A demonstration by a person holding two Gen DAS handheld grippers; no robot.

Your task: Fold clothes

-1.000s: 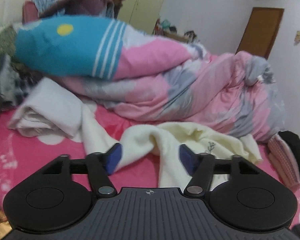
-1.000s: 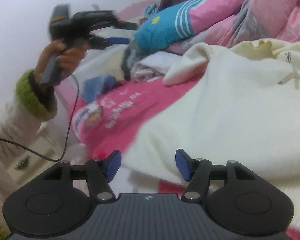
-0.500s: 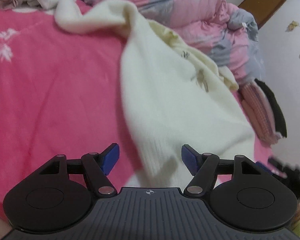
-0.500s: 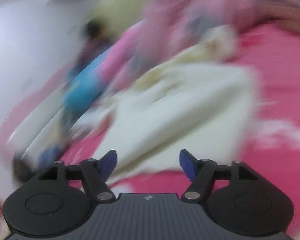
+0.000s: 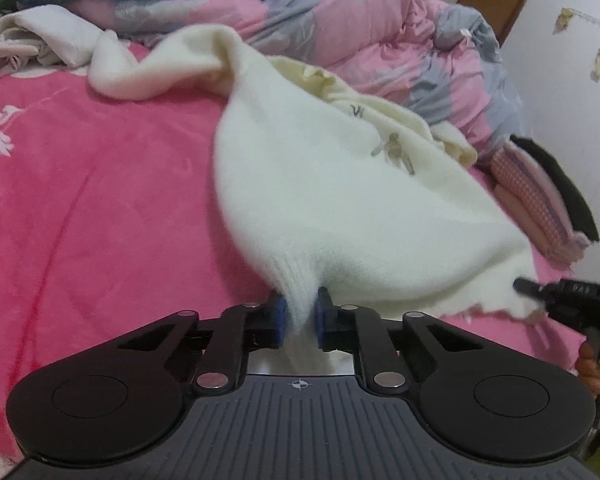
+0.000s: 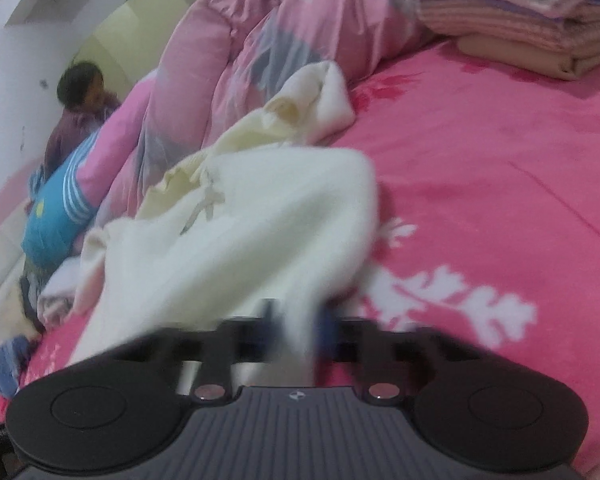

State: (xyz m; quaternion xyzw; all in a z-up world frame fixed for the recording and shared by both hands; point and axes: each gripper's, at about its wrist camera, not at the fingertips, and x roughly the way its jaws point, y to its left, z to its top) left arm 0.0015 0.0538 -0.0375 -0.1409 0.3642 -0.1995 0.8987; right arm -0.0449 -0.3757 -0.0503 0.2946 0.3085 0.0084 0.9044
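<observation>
A cream knitted sweater (image 5: pixel 320 184) lies spread across the pink bedspread (image 5: pixel 80 200). My left gripper (image 5: pixel 299 312) is closing its jaws on the sweater's ribbed hem, and the blue pads pinch the fabric. The right gripper (image 5: pixel 518 286) shows at the right edge of the left wrist view, at the hem's other corner. In the right wrist view the same sweater (image 6: pixel 236 232) runs away from my right gripper (image 6: pixel 298 320), whose jaws are closing with cream fabric pinched between them; that view is blurred.
A crumpled pink and grey duvet (image 5: pixel 380 36) fills the back of the bed. A teal striped pillow (image 6: pixel 56 216) and white garments (image 5: pixel 40 36) lie at the left. Folded clothes (image 6: pixel 520 28) are stacked at the right. A person (image 6: pixel 80 116) stands behind the bed.
Both grippers dropped to the sweater's hem and went from wide open to shut on it. The left one came down from the duvet; the right one swung across and rolled.
</observation>
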